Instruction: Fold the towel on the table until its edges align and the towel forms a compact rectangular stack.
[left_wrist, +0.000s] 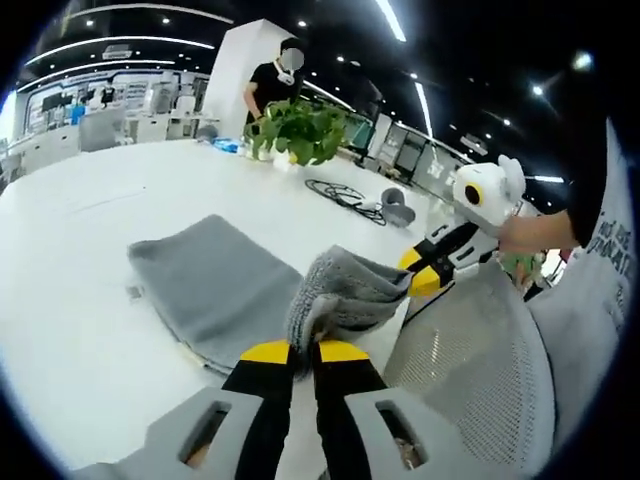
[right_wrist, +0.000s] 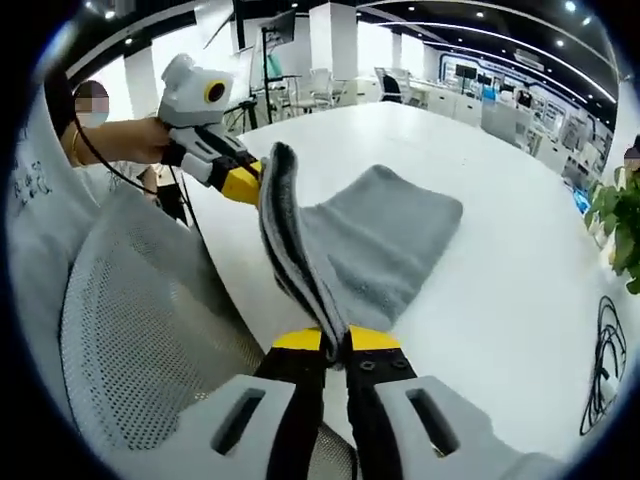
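Both tongs are pinching the near edge of the towel (left_wrist: 215, 285), left tongs (left_wrist: 302, 350) and right tongs (right_wrist: 336, 340) lifting it off the white surface (left_wrist: 80, 330); a fold is seemingly underway; next, carrying that edge across to the far edge, aligning corners.

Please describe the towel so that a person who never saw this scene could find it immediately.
On the large white table, look at the near edge, beside the grey mesh chair back. The grey terry-cloth towel lies there partly folded, one edge lifted by both grippers' yellow-tipped jaws. It is the only soft grey cloth on the table.
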